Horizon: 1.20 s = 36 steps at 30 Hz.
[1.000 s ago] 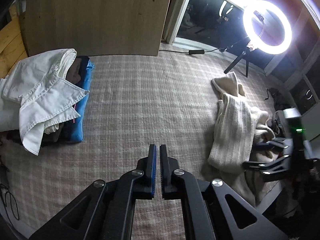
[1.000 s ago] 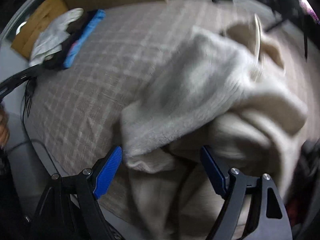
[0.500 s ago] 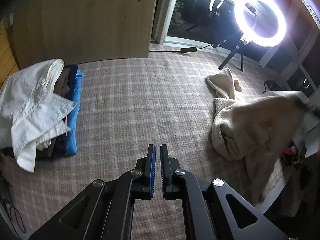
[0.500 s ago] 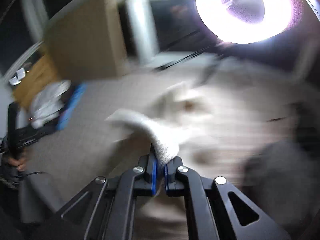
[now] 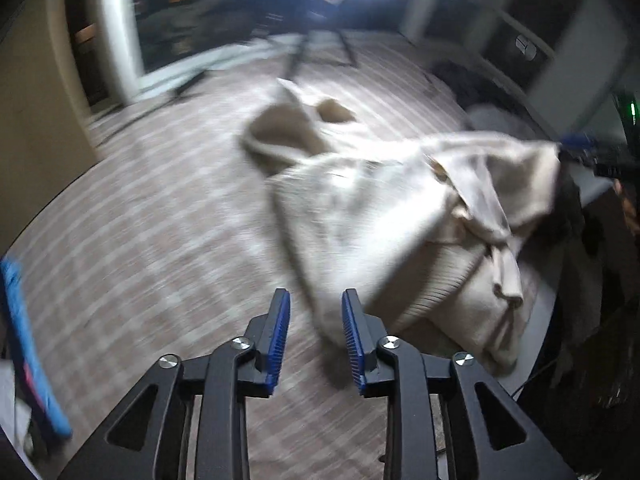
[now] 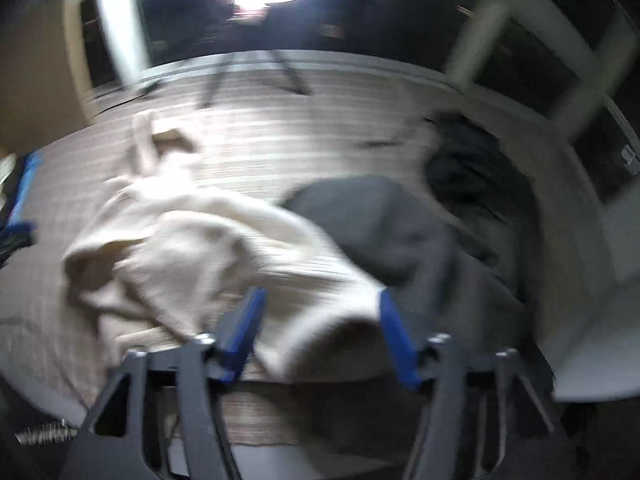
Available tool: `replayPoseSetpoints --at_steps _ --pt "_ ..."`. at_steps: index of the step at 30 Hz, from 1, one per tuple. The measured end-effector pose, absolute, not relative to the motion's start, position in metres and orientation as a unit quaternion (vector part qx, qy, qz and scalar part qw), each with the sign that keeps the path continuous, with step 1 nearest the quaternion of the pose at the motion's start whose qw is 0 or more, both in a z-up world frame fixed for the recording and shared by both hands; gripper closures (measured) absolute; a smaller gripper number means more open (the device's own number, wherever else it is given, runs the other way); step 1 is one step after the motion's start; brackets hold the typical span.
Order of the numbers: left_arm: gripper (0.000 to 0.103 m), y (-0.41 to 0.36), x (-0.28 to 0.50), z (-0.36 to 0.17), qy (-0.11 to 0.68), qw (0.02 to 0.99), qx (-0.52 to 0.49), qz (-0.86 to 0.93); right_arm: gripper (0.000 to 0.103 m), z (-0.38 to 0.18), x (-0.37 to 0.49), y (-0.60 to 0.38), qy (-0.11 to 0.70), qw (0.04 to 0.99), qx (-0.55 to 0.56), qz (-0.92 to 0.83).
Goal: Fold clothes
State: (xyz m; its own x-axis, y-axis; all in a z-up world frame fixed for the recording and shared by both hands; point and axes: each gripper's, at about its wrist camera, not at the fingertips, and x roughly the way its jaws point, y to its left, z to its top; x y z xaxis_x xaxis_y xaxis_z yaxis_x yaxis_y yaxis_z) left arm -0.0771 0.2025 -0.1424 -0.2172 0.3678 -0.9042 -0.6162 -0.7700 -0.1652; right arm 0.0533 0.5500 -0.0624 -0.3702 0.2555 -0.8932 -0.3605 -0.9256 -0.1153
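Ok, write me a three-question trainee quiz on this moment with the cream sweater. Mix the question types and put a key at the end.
1. True or false: the left gripper is shut on the cream knit sweater.
2. Multiple choice: what lies right of the sweater in the right wrist view? A) a dark grey garment B) a red towel C) a cardboard box
3. Fill in: the right gripper stands ____, with a sweater edge in front of its fingers.

Key: 1 false, its jaws are apart and hold nothing; 2 A; 3 open.
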Motion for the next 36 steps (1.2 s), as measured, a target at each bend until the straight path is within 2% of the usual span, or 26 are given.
replayPoseSetpoints --at_steps 1,2,5,10,12,13,14,15,16,17,18,25,31,33,36 --pt "0.065 0.214 -0.078 -0.146 0.126 0.331 -0.54 0.764 0.039 -0.07 0.045 0.538 0.046 0.161 -0.532 0.83" --pt "0.062 0.225 -0.078 -0.149 0.137 0.344 -0.541 0.755 0.039 -0.079 0.037 0.527 0.045 0.132 -0.539 0.831" --pt "0.061 0.259 -0.08 -0.159 0.169 0.38 -0.543 0.729 0.039 -0.106 0.018 0.499 0.033 0.074 -0.56 0.825" --pt "0.061 0.282 -0.089 -0.183 0.212 0.368 -0.545 0.723 0.039 -0.151 0.001 0.47 -0.009 0.031 -0.594 0.804" --pt "0.065 0.283 -0.098 -0.189 0.202 0.369 -0.553 0.719 0.039 -0.164 -0.004 0.469 -0.018 0.026 -0.602 0.798" --pt "0.081 0.283 -0.103 -0.191 0.195 0.368 -0.558 0.718 0.039 -0.168 -0.003 0.471 -0.02 0.025 -0.605 0.796" --pt "0.092 0.282 -0.107 -0.192 0.183 0.372 -0.565 0.714 0.039 -0.17 -0.003 0.472 -0.017 0.021 -0.607 0.795" --pt "0.093 0.28 -0.111 -0.193 0.171 0.376 -0.571 0.709 0.04 -0.172 -0.004 0.473 -0.014 0.017 -0.608 0.793" --pt "0.093 0.279 -0.116 -0.194 0.159 0.38 -0.578 0.705 0.045 -0.173 -0.004 0.475 -0.007 0.013 -0.61 0.792" --pt "0.093 0.273 -0.116 -0.188 0.15 0.382 -0.575 0.707 0.075 -0.17 -0.003 0.48 0.01 0.012 -0.61 0.792" --pt "0.093 0.266 -0.116 -0.181 0.141 0.384 -0.572 0.711 0.096 -0.165 -0.001 0.486 0.031 0.013 -0.608 0.793" --pt "0.093 0.218 -0.114 -0.128 0.081 0.397 -0.549 0.731 0.096 -0.087 0.04 0.531 0.094 0.077 -0.543 0.831" --pt "0.098 0.181 -0.094 -0.06 0.078 0.419 -0.532 0.732 0.096 -0.002 0.08 0.529 0.129 0.04 -0.482 0.866" --pt "0.094 0.172 -0.098 -0.048 0.089 0.411 -0.525 0.74 0.096 0.003 0.076 0.54 0.145 0.05 -0.467 0.871" --pt "0.091 0.174 -0.14 -0.078 0.09 0.364 -0.547 0.749 0.096 -0.031 0.04 0.565 0.113 0.115 -0.486 0.859"
